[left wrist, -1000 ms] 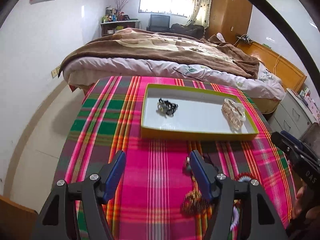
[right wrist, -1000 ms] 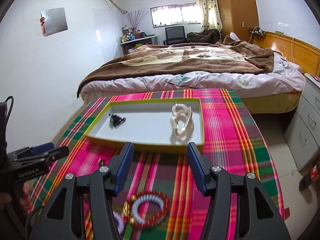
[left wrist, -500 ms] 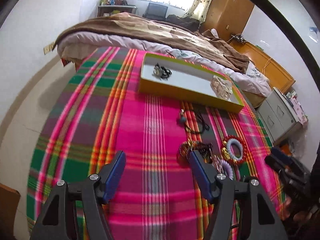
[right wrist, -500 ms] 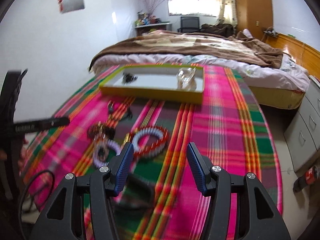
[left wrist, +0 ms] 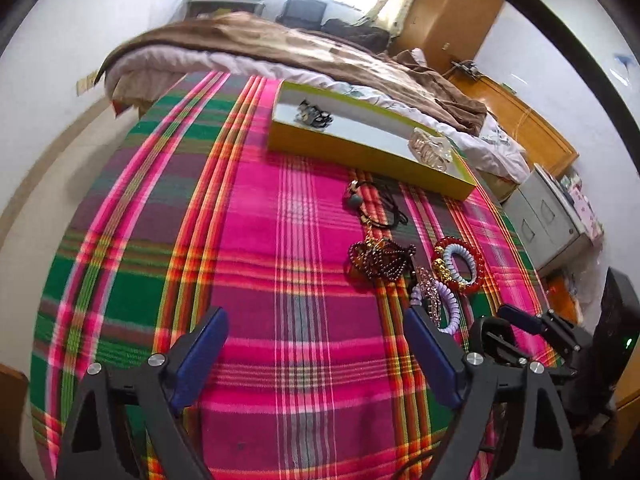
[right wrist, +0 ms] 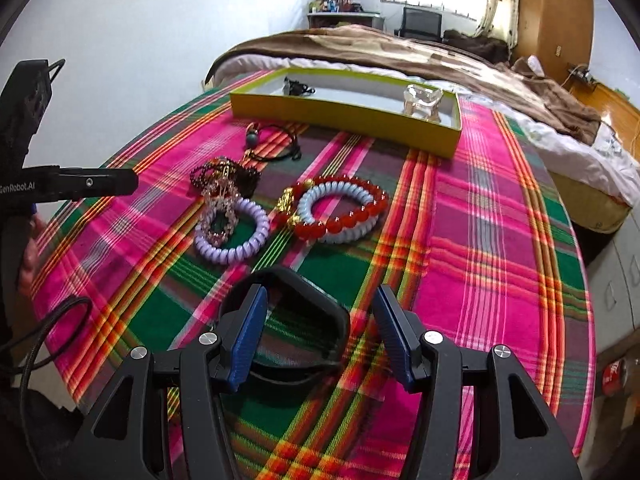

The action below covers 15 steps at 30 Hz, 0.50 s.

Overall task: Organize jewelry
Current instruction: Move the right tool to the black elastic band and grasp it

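Left gripper [left wrist: 316, 344]: tilted steeply downward, jaws opening wide, nothing between the blue pads, fingertips clear of contact.
Left gripper from the other side [right wrist: 96, 182]: its black finger juts in from the left edge, lying roughly level across the view.
Left hand [right wrist: 28, 256]: a few bare fingers just show at the left edge, wrapped around the handle below that finger.
Right gripper [right wrist: 320, 320]: also angled steeply downward, jaws parted and steady, the pads pressing on nothing.
Right gripper from the other side [left wrist: 532, 326]: low at the right, close beside the left one's right finger, blue pad showing.
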Tool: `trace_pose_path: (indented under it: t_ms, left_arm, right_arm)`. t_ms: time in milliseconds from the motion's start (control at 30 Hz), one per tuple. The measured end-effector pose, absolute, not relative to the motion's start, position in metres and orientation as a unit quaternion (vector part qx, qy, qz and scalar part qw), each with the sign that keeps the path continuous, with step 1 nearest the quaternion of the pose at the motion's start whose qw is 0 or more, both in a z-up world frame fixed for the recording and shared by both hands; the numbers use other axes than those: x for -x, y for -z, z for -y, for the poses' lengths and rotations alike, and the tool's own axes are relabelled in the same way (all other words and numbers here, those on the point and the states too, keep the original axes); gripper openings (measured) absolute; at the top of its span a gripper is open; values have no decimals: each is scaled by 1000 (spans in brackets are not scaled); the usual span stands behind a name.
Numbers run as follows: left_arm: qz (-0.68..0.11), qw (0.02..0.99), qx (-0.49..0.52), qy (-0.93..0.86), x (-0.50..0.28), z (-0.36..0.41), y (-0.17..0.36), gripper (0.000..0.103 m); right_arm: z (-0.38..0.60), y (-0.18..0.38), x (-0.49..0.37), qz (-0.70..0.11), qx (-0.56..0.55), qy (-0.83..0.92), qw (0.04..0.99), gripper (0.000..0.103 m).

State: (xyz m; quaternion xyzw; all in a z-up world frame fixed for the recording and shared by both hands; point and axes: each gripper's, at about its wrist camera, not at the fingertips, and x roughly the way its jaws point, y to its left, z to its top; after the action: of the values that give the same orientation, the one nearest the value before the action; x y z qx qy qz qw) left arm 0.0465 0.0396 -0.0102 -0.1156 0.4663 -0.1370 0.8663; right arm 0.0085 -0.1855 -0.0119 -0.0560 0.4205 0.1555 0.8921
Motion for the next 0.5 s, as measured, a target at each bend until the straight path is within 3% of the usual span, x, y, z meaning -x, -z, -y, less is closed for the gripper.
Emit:
trace_pose_path:
  t_ms: [133, 200, 267, 500]
  left_arm:
    - [-474, 861, 127, 131, -49, -45, 13, 89]
    - [-474, 862, 125, 132, -49, -45, 13, 89]
    - [-474, 862, 123, 133, -49, -44, 13, 89]
    - [-482, 858, 110, 135, -55, -35, 15, 89]
  right_arm:
    - [184, 11, -8, -419, 61, -155, 893, 56]
    - [185, 11, -7, -417, 58, -159, 893, 48]
    - [185, 11, -6, -414, 58, -155, 895, 32]
    - [197, 9, -4, -412, 40, -140, 900, 22]
